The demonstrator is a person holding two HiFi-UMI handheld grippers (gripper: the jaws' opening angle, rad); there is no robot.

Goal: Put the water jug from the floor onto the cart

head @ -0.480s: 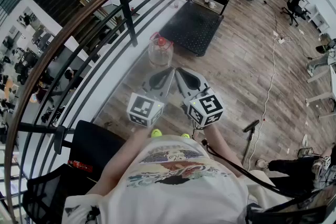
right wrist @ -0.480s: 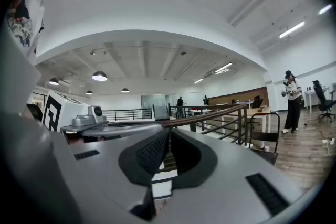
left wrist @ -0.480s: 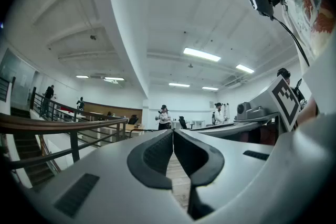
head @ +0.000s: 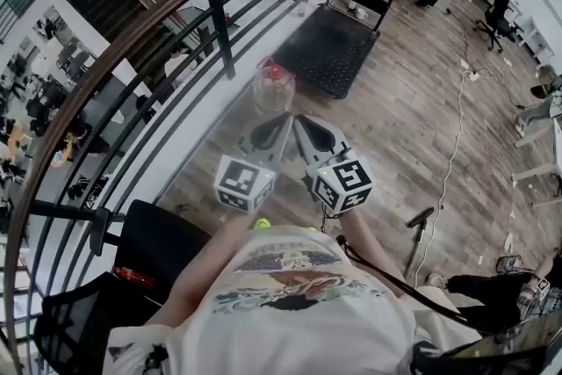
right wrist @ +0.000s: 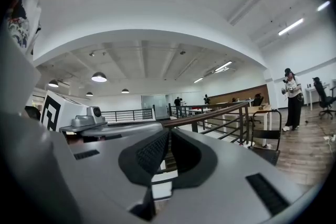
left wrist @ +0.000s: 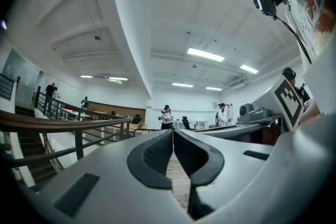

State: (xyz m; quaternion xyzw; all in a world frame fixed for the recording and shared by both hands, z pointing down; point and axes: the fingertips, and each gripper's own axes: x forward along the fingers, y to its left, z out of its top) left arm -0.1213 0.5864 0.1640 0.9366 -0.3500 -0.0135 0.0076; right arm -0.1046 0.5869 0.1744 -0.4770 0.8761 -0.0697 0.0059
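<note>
left gripper (head: 283,120) was clenched, nothing held | right gripper (head: 300,120) was clenched, nothing held, beside it | water jug (head: 273,89) stood upright on floor (head: 395,127) at its railing (head: 217,26) edge, just ahead of both tips | cart (head: 329,48) sat just beyond jug

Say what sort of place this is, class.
Probably an open-plan office mezzanine: a curved black metal railing overlooks a lower floor, and there are a black swivel office chair and white ceiling strip lights.
</note>
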